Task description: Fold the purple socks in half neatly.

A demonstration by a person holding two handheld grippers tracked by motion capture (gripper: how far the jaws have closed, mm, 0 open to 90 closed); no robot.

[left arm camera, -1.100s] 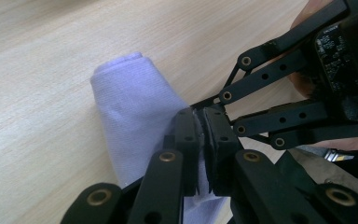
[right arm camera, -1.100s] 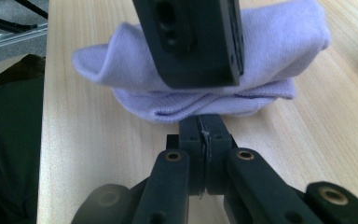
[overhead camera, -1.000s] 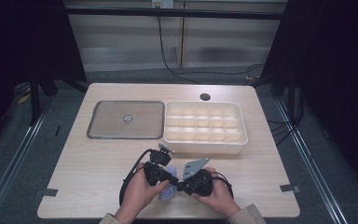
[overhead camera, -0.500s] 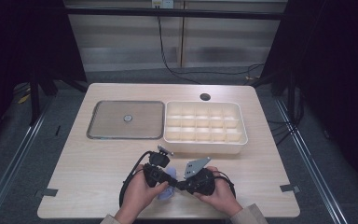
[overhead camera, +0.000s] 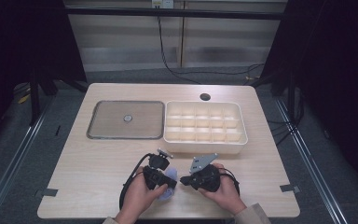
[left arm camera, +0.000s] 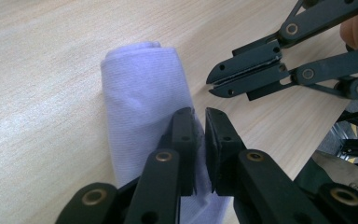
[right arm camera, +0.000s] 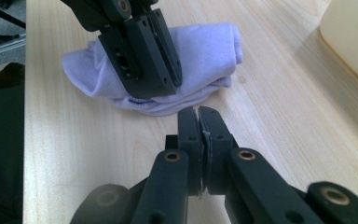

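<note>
Lilac folded cloth (left arm camera: pixel 140 107) looks soft and light; left gripper (left arm camera: pixel 199 122) pinches its fold, a good hold, while right gripper (right arm camera: pixel 199 122) jaws stay together, empty.

The worktop (overhead camera: pixel 98 177) is pale wood-grain laminate, smooth with a faint sheen, its fine streaks plain in both gripper views. On it, at 6 o'clock in the high view, lies a rolled cloth (left arm camera: pixel 142 116) of pale lilac knit, soft and matt, with a fine ribbed weave. The left tool (left arm camera: pixel 199 135) and the right tool (right arm camera: pixel 199 140) are matt black, seemingly plastic, hard and smooth, with brass-coloured rivets at their joints. At 12 o'clock, the divided box (overhead camera: pixel 205 128) looks like cream plastic, smooth and slightly glossy. The flat tray (overhead camera: pixel 126 120) at 11 o'clock looks like dull grey metal, matt with a brighter rim.
</note>
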